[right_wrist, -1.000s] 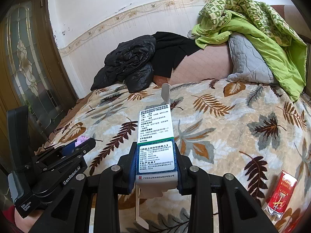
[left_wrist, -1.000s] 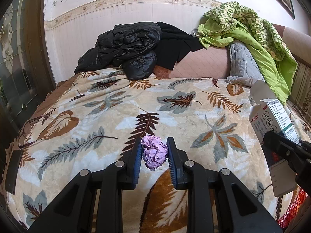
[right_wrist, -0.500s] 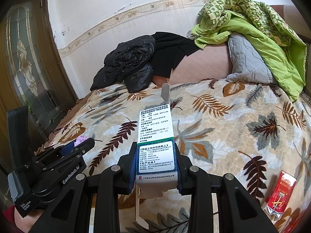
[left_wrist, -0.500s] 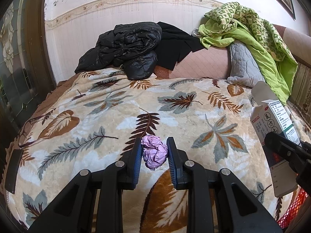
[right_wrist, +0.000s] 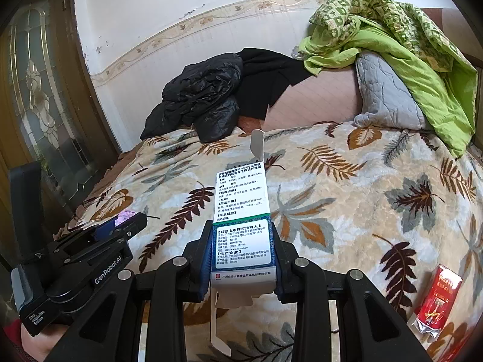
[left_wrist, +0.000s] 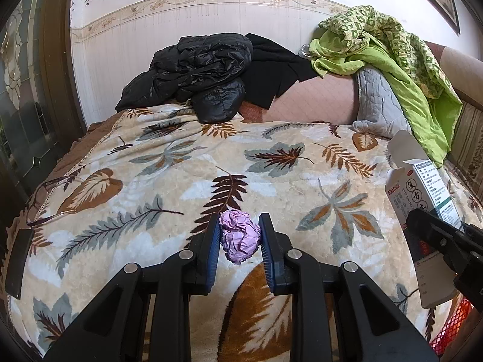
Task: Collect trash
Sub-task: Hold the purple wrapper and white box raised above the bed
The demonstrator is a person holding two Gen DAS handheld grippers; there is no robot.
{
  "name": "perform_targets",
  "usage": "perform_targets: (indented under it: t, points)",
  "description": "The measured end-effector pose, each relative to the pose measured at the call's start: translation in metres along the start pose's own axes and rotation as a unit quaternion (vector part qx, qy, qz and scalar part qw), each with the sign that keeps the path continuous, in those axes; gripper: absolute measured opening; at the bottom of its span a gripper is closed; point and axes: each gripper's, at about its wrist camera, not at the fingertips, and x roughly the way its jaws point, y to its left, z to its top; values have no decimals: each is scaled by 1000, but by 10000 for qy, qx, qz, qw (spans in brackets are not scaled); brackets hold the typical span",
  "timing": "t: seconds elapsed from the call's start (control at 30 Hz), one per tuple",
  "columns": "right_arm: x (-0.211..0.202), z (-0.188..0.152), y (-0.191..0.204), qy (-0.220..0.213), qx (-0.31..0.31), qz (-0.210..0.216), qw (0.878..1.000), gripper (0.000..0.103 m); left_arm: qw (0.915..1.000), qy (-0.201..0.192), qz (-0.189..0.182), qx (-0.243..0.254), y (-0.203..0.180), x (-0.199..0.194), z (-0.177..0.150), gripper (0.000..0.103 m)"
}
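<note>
Spread beneath both our grippers is a leaf-patterned blanket (left_wrist: pixel 169 181) covering a bed. Nearest us, our left gripper (left_wrist: pixel 239 238) pinches a crumpled purple paper ball (left_wrist: pixel 240 239) between its blue pads. Our right gripper (right_wrist: pixel 243 252) clamps an opened white medicine box (right_wrist: pixel 241 211), its flap up toward twelve o'clock. In the right wrist view, a red packet (right_wrist: pixel 436 297) lies on the blanket at four o'clock. Farther off, at twelve o'clock, a black jacket (left_wrist: pixel 196 72) is heaped by the white wall (left_wrist: pixel 181 18). At two o'clock, a green quilt (left_wrist: pixel 398 60) drapes over a grey pillow (left_wrist: pixel 377 105).
</note>
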Motion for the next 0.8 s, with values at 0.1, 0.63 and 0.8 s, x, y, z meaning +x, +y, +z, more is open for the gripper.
perform_targets:
  t: [0.1,0.63,0.8]
  points:
    - [0,0,0,-11,-3,-13,10000,34,10000,-10,9,10,0,0,0,24]
    - [-27,1,-16,-276,206,-191,9992,34,9987,-413,131,269,-26,-21,-1,24]
    - [-47,-2,-28,-355,408,-280,9981,34,9988,-404,-19,285,-35,-23,0,24]
